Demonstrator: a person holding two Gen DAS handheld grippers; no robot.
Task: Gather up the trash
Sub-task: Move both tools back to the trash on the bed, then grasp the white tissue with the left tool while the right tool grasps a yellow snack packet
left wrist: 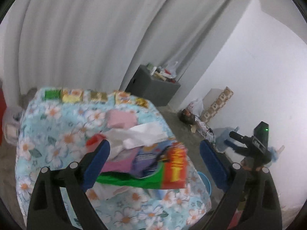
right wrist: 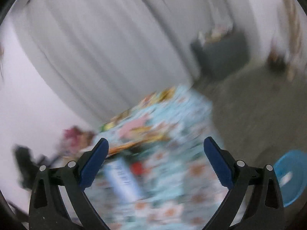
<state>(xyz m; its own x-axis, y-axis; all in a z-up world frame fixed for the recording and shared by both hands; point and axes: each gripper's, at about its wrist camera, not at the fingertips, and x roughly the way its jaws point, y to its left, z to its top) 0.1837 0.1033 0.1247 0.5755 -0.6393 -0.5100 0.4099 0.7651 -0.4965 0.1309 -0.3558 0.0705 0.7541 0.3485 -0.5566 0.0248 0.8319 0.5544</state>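
1. Trash lay heaped on a table draped in a blue floral cloth: a green-and-red packet, a purple-and-pink wrapper, crumpled white tissue, a pink block and something small and red.

2. Left gripper hung above the heap with its blue pads spread wide and nothing between them; the green-and-red packet sat just below the gap, at about 6 o'clock from the midpoint, and the tissue at about 11 o'clock.

3. Long axis of that packet ran roughly from 9 o'clock to 3 o'clock in the left wrist view, in line with the span of the pads rather than across it; a grip looked likely to need a turn of the wrist or a bite on the packet's shorter side.

4. Right gripper was also spread wide and empty, seen in a heavily blurred frame, with the table beneath it and a white strip at about 7 o'clock.

5. Left hand appeared nearer to the main heap; blur made the right hand's distance hard to judge.

6. Blue basin stood on the floor at about 4 o'clock of the right wrist view, off the table's edge; whether it served as the bin could not be told.

7. Small coloured packets lined the table's far edge, at about 11 o'clock in the left wrist view.

8. Wrappers looked thin, crinkled and light.
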